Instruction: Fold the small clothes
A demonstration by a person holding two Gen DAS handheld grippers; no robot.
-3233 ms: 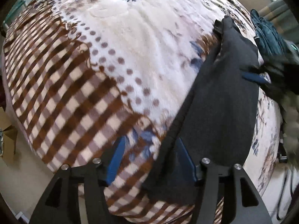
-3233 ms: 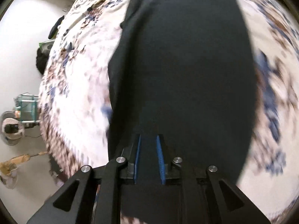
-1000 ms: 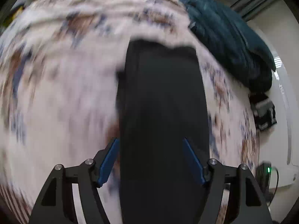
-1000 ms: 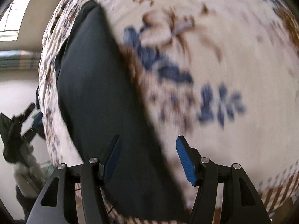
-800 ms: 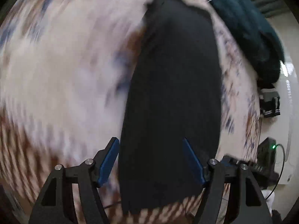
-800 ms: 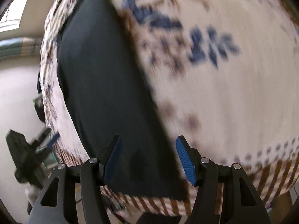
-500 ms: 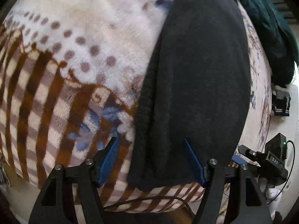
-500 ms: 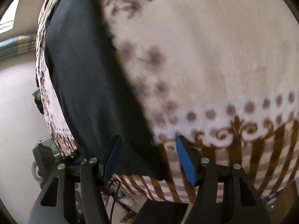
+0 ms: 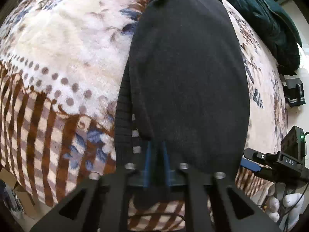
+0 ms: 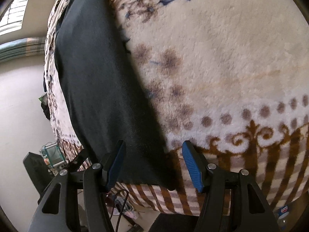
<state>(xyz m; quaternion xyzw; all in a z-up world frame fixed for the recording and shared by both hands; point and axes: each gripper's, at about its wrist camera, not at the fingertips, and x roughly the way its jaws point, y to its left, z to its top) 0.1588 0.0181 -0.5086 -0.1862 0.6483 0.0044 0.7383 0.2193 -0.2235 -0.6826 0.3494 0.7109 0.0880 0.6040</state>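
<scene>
A dark knitted garment [image 9: 189, 73] lies folded lengthwise on the patterned blanket [image 9: 58, 58]. My left gripper [image 9: 156, 145] is shut on the garment's near hem, at its left corner. In the right wrist view the same garment [image 10: 100, 81] runs along the left side. My right gripper [image 10: 153, 147] is open, its jaws straddling the garment's near right corner close above the blanket [image 10: 222, 58]. The right gripper also shows at the right edge of the left wrist view [image 9: 251, 163].
A dark teal cloth pile [image 9: 266, 19] lies at the far right of the bed. A folded dark item [image 9: 293, 92] sits beyond it. The bed edge is just below both grippers; a cardboard box [image 9: 7, 177] and cables [image 10: 119, 199] are on the floor.
My left gripper has closed on the garment's near hem; half a second ago it was open. My right gripper stayed open and moved closer to the near corner.
</scene>
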